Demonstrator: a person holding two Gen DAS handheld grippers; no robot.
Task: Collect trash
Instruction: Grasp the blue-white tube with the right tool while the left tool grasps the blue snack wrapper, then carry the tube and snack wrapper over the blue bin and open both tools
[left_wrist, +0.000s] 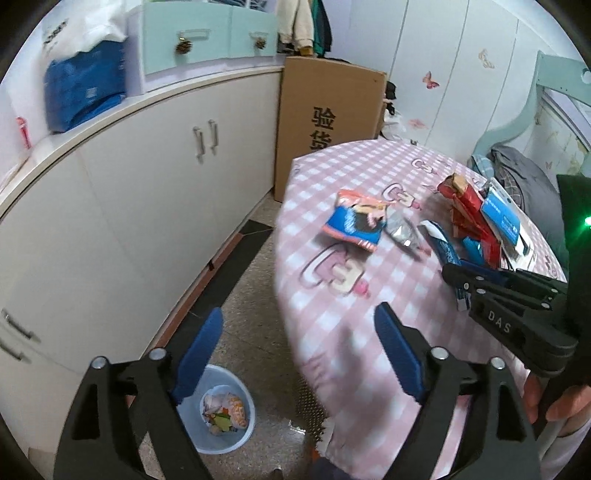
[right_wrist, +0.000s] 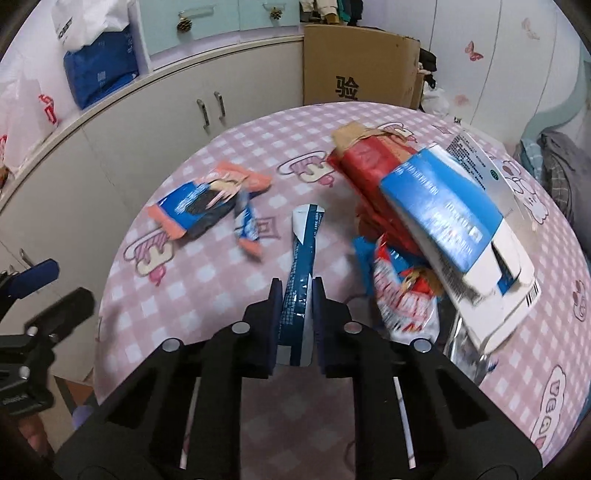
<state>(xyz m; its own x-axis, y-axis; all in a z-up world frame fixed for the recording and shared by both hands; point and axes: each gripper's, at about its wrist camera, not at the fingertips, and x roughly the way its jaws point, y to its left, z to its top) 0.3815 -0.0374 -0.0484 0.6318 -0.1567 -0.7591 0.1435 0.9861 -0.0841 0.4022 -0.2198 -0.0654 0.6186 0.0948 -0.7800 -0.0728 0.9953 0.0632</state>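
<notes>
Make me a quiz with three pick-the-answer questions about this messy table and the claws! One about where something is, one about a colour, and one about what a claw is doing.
1. Where is the bin?
A. on the table
B. on the floor beside the table
C. on the cabinet

2. What colour are the checks on the tablecloth?
A. pink and white
B. green and yellow
C. black and red

3. What is the right claw doing?
A. hanging open over the floor
B. pinching the long blue wrapper
C. gripping the cardboard box

Answers:
1 B, the bin stands on the speckled floor below the table edge, under the open left claw.
2 A, pink and white squares cover the cloth.
3 B, its two pads press on the wrapper from both sides.
</notes>
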